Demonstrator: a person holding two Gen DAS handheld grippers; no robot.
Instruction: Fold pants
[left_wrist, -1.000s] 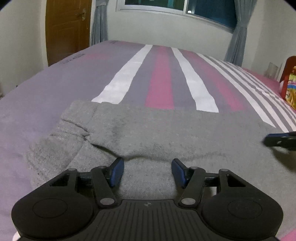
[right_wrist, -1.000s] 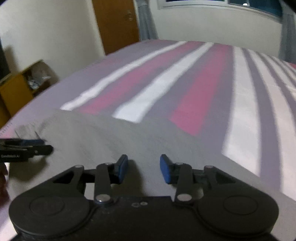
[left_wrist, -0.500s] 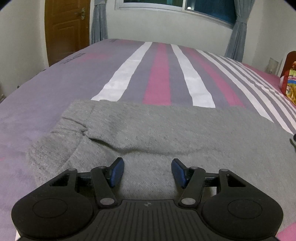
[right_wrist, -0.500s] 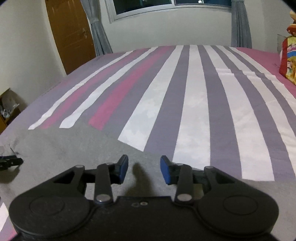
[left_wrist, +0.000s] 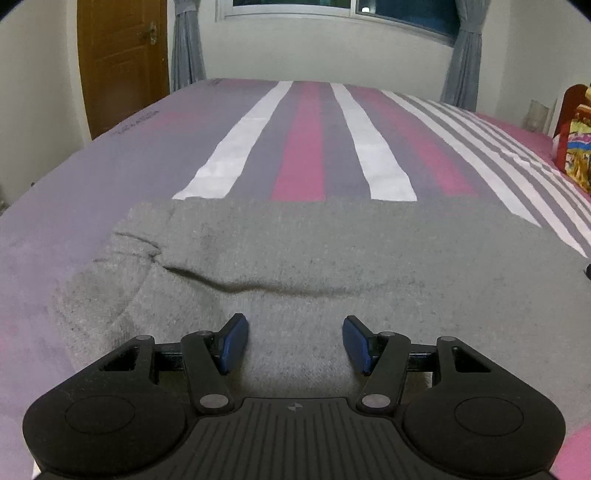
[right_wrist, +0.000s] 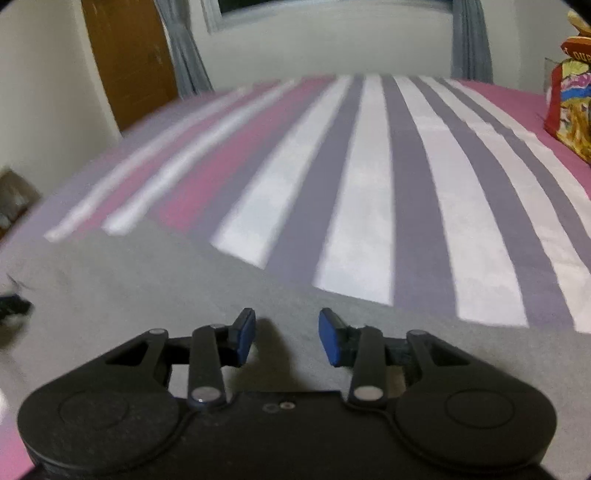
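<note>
Grey knit pants (left_wrist: 332, 251) lie folded across the striped bed, with a crease running left to right and a bunched end at the left. My left gripper (left_wrist: 293, 341) is open and empty just above the near part of the pants. The pants also show in the right wrist view (right_wrist: 147, 288). My right gripper (right_wrist: 287, 334) is open and empty over their near edge. A tip of the left gripper (right_wrist: 13, 306) shows at the left edge of the right wrist view.
The bed sheet (left_wrist: 303, 147) has purple, pink and white stripes and stretches far ahead. A colourful bag (right_wrist: 569, 107) sits at the right. A brown door (left_wrist: 122, 62), grey curtains and a window stand beyond the bed.
The right gripper has swung to the right along the pants, so its view now faces the stripes. The left gripper has barely moved. Both stay open.
</note>
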